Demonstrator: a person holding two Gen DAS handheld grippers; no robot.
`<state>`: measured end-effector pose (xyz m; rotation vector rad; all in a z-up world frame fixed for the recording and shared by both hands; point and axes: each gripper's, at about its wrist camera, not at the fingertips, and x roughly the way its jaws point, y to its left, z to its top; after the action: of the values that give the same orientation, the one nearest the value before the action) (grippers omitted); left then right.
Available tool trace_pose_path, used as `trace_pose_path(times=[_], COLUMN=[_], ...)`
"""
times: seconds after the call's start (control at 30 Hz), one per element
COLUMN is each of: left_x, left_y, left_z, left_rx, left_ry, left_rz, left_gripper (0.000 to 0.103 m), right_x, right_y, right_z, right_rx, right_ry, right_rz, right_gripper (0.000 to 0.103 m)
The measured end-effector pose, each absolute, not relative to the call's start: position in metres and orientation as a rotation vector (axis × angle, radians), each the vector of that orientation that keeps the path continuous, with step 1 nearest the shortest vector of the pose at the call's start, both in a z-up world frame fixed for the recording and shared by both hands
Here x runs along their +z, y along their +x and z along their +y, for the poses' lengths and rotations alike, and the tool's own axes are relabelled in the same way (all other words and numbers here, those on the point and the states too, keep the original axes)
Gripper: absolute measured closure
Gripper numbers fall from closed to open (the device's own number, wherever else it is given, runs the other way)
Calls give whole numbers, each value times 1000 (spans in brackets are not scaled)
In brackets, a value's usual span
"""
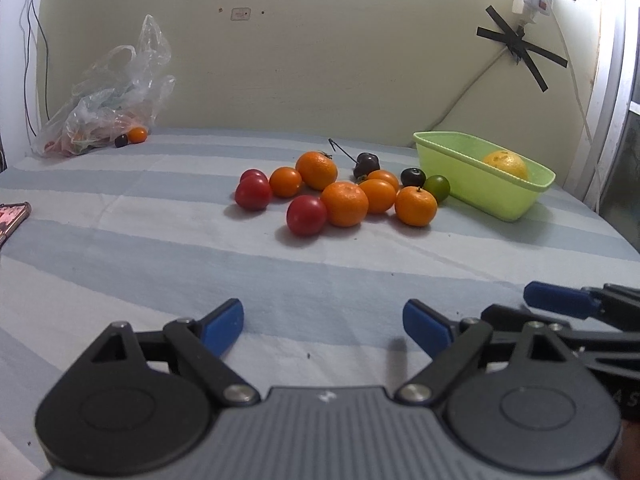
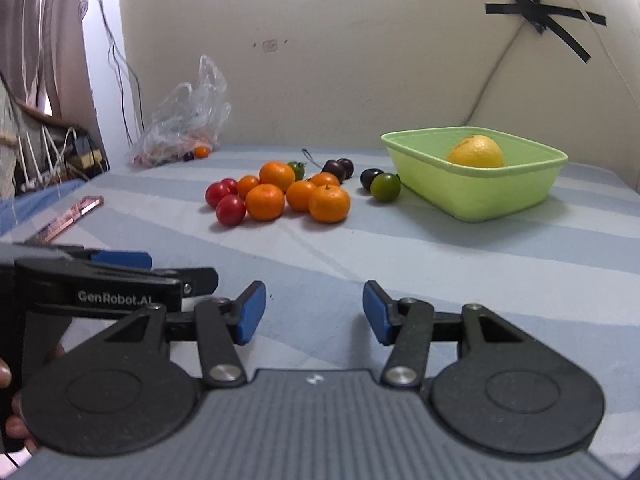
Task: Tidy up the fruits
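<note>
A pile of fruit lies on the striped bedsheet: several oranges (image 1: 344,204) (image 2: 329,203), red tomatoes (image 1: 306,215) (image 2: 230,209), dark plums (image 1: 413,176) (image 2: 370,178) and a green tomato (image 1: 437,188) (image 2: 385,187). To the right of the pile stands a green plastic basin (image 1: 500,204) (image 2: 480,200) with one yellow fruit (image 1: 505,164) (image 2: 476,152) inside. My left gripper (image 1: 323,326) is open and empty, well short of the pile. My right gripper (image 2: 314,312) is also open with nothing between its blue pads, beside the left one.
A clear plastic bag (image 1: 108,96) (image 2: 186,120) with more produce sits at the back left against the wall, an orange (image 1: 137,134) and a dark fruit (image 1: 121,141) beside it. A pink phone (image 1: 12,218) (image 2: 70,218) lies at the left. Cables hang along the wall.
</note>
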<state>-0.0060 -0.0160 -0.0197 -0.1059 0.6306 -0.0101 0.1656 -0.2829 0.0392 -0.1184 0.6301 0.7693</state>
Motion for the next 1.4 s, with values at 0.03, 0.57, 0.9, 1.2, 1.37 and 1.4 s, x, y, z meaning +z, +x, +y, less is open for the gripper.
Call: trace_pose_path(times=[0.03, 0.57, 0.9, 1.2, 1.37, 1.4], left_x=[-20, -21, -21, -22, -22, -22], left_y=[-6, -9, -12, -13, -13, -13], left_z=[-16, -2, 6, 7, 6, 7], left_rx=[-11, -75, -101, -103, -102, -103], left_ry=[-108, -202, -264, -273, -271, -271], left_rz=[630, 604, 585, 582, 583, 583], left_gripper=[13, 10, 10, 10, 9, 8], right_x=[38, 38, 36, 36, 36, 36], right_y=[166, 169, 170, 170, 170, 170], right_z=[-282, -282, -278, -278, -278, -278], right_rx=[770, 748, 740, 741, 742, 742], right_ry=[-123, -112, -137, -136, -134, -134], right_rz=[636, 650, 659, 660, 659, 659], right_gripper=[47, 47, 47, 47, 46, 46])
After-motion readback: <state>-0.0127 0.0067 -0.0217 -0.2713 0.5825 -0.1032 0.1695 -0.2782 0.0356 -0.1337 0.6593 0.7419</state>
